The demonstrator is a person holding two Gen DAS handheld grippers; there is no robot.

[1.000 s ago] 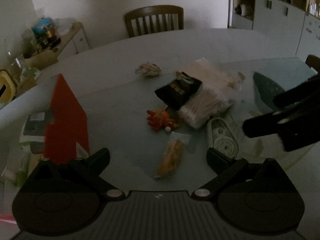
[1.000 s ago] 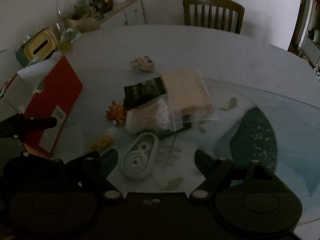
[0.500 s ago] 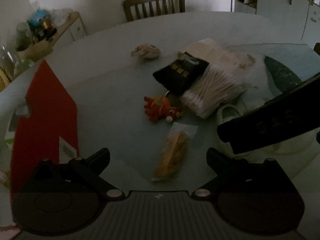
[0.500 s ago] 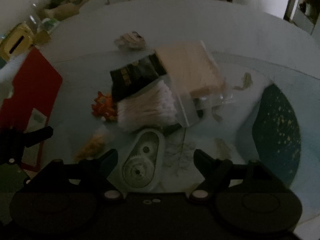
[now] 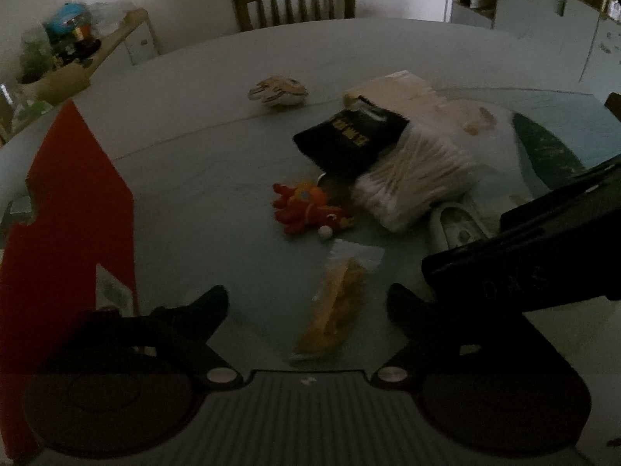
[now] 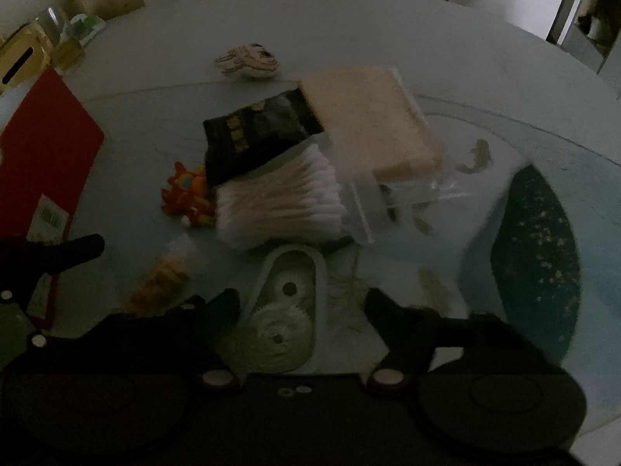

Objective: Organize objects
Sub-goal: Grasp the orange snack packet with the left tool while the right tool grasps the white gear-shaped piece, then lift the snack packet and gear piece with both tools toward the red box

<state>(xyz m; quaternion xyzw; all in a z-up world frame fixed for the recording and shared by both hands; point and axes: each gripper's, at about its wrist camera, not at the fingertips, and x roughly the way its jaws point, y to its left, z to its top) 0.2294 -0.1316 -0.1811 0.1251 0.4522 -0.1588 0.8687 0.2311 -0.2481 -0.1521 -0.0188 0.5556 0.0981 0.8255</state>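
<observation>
A wooden chair (image 5: 294,2) stands behind the round table (image 5: 388,50).

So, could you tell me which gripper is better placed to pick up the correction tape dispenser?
Right gripper: the correction tape dispenser lies between its open, closing jaws, untouched. Left gripper straddles the yellow packet.

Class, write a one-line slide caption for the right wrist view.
Right gripper closing around a correction tape dispenser beside bagged cotton swabs.

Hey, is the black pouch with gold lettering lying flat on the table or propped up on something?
Propped up. The black pouch with gold lettering leans tilted on the clear bag of cotton swabs, its far end tucked under the beige flat pack.
</observation>
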